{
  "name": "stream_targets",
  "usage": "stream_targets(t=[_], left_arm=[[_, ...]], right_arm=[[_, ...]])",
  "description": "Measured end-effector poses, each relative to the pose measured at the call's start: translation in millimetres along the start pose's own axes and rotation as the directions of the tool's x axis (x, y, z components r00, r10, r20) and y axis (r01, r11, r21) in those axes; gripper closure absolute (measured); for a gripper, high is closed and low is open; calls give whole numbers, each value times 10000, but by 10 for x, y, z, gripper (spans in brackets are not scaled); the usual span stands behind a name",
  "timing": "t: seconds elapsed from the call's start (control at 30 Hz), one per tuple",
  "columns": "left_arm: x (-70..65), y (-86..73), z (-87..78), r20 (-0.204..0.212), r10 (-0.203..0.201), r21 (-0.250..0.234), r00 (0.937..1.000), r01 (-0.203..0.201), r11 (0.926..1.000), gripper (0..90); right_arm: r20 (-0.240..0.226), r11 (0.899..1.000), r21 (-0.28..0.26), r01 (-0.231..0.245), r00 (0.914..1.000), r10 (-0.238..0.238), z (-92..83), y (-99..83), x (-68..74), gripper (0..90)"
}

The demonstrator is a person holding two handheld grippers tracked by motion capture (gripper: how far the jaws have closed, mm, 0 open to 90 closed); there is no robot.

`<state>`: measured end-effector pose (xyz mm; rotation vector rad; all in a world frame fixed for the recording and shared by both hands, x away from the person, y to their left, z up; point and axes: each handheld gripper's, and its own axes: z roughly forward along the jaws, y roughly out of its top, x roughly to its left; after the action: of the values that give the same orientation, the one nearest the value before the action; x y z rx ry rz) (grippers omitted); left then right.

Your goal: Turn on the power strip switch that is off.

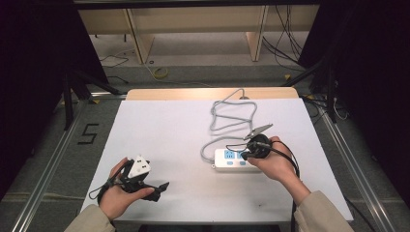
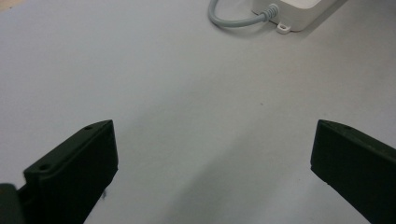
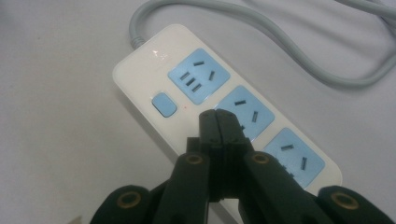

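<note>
The power strip (image 1: 232,159) lies flat right of the table's (image 1: 164,130) centre, well in from every edge, with broad bare surface to its left and toward the near edge. Its grey cable (image 1: 231,116) leaves its left end and loops toward the far edge, taking up the room behind it. The right gripper (image 3: 217,122) hangs just above the strip's middle socket with its jaws pressed together on nothing, while the left gripper (image 1: 162,187) rests near the front-left corner, well apart from the strip, its jaws spread wide over bare table.
</note>
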<state>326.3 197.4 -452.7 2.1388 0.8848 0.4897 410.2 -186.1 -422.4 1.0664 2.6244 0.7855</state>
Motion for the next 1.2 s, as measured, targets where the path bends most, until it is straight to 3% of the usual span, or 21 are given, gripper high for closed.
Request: stream_targets(t=[1.2], left_arm=[[-1, -1, 2, 10, 8, -16, 10000, -8, 10000, 2]], right_arm=[[-81, 9975, 699, 110, 9999, -104, 136, 33, 25, 900]])
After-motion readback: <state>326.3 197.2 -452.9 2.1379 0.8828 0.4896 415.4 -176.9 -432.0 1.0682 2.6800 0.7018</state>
